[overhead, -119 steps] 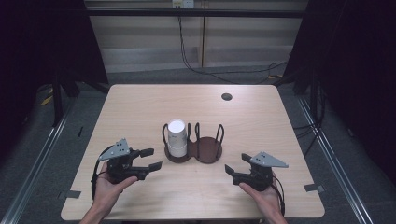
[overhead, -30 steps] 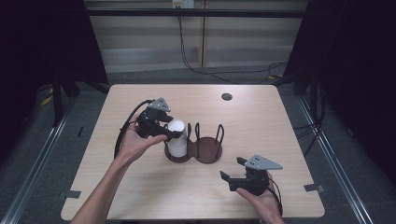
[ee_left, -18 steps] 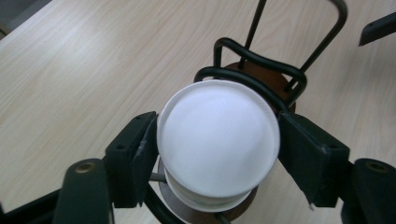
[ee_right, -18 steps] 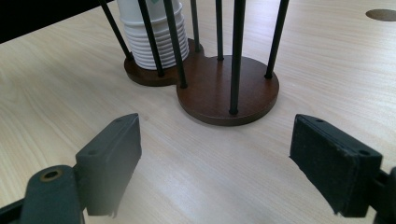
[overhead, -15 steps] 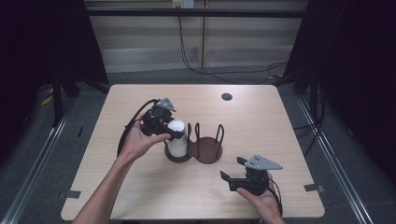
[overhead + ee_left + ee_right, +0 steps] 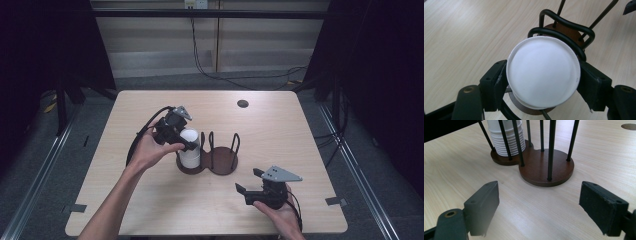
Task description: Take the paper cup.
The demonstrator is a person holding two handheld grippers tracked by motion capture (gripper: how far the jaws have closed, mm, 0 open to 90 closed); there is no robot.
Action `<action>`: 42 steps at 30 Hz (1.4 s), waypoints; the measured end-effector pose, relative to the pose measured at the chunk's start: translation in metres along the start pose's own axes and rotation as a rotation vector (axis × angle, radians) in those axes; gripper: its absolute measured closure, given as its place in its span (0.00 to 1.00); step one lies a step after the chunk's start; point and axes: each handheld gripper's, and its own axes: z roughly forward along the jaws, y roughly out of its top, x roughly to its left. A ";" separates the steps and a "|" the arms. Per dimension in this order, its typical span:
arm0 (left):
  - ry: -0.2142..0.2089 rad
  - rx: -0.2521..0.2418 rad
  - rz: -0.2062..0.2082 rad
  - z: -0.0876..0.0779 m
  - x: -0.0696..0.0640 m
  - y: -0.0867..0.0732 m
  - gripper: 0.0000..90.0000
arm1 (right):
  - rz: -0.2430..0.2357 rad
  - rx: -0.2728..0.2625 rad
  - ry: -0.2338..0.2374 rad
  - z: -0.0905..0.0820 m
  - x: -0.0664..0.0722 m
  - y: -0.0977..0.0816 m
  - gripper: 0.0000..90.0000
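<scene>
Stack of white cups (image 6: 190, 147) is seated in left bay of the wooden holder (image 6: 220, 161), mid-table. Top cup is clamped by left gripper (image 6: 187, 141), jaws just reopened slightly. Right gripper (image 6: 248, 184) is held wide open, empty, near the table's front edge.

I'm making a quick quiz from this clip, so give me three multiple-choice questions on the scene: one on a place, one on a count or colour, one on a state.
1. Where is the cup stack?
A. left bay of the holder
B. right bay
C. on the bare table

2. How many round bays does the holder have?
A. one
B. two
C. four

3. How is the right gripper?
A. shut on a cup
B. open, holding nothing
C. shut on a holder rod

Key: 1 A, the white cups stand in the left bay in the high view. 2 B, the brown base is two joined discs. 3 B, in the right gripper view its jaws stand wide apart over bare wood.
</scene>
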 end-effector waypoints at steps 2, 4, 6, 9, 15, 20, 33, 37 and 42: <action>0.000 0.006 -0.003 0.001 0.001 0.000 0.34 | -0.002 0.000 0.002 0.000 0.000 0.000 0.18; 0.000 0.008 -0.015 0.003 0.001 0.000 0.35 | -0.003 0.007 0.001 0.001 0.000 0.000 0.18; 0.009 0.014 -0.019 0.004 0.000 0.001 0.36 | 0.001 0.010 0.003 0.002 0.001 0.000 0.18; 0.002 0.016 -0.021 0.003 0.001 0.002 0.37 | -0.002 0.014 0.006 0.003 0.000 0.000 0.18; -0.001 0.001 -0.039 -0.002 0.002 0.002 0.38 | -0.003 0.015 0.005 0.003 0.000 -0.001 0.18; -0.009 -0.007 -0.045 -0.005 0.004 0.003 0.38 | 0.002 0.022 0.006 0.004 0.000 -0.001 0.18; -0.004 -0.027 -0.051 -0.010 0.003 0.002 0.38 | 0.004 0.020 0.007 0.004 0.000 -0.001 0.18; 0.002 -0.039 -0.035 -0.012 0.001 0.002 0.39 | 0.003 0.020 0.005 0.004 0.000 -0.001 0.18; 0.007 -0.046 -0.031 -0.015 0.000 0.003 0.40 | 0.004 0.022 0.005 0.004 0.000 -0.001 0.18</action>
